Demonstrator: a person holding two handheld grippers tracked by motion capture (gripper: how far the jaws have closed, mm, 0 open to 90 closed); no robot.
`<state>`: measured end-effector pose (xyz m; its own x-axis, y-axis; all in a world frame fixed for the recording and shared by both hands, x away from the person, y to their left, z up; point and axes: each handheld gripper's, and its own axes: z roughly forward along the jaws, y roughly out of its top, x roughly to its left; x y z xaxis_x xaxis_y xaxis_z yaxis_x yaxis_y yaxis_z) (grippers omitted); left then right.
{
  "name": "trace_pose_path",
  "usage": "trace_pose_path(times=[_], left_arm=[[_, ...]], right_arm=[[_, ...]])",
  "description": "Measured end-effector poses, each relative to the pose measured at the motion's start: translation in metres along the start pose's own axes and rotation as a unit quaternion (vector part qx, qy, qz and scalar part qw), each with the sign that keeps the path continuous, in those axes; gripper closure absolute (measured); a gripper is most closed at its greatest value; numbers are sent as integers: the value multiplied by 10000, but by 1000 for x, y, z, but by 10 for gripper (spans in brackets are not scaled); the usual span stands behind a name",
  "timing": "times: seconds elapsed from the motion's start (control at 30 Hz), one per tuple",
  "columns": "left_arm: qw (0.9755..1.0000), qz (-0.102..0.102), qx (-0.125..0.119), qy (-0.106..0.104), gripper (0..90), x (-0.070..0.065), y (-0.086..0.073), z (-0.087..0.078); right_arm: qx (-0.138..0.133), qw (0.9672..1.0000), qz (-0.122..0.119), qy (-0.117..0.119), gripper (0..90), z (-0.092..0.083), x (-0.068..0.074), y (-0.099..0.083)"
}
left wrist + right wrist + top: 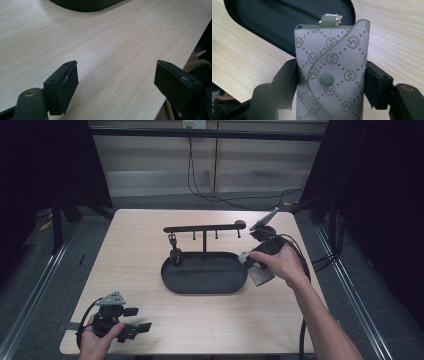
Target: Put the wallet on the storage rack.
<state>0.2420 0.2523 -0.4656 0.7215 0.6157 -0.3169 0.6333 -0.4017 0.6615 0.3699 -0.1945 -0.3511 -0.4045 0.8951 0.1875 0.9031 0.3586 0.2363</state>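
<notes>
Right hand-held gripper (331, 82) clamped on grey pouch (332, 67)

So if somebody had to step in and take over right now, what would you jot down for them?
Right tool: shut on the grey patterned key pouch, jaws pressing both its sides, snap flap closed. It is at the right end of the black oval tray.
Left tool: open, holding nothing, low over the table near its front left corner.
Stand: the black hook rail rises from the tray's back edge; one small dark item hangs at its left end.
Done: pouch picked up.
Left, probably: hang the pouch on a free hook or set it in the tray.
</notes>
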Motion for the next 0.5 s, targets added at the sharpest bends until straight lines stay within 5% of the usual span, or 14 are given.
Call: trace_pose_path(times=[0.5], left_arm=[[10000, -1, 15, -11, 196, 0, 0, 0]], right_arm=[[-272, 9988, 376, 133, 353, 10, -3, 13]])
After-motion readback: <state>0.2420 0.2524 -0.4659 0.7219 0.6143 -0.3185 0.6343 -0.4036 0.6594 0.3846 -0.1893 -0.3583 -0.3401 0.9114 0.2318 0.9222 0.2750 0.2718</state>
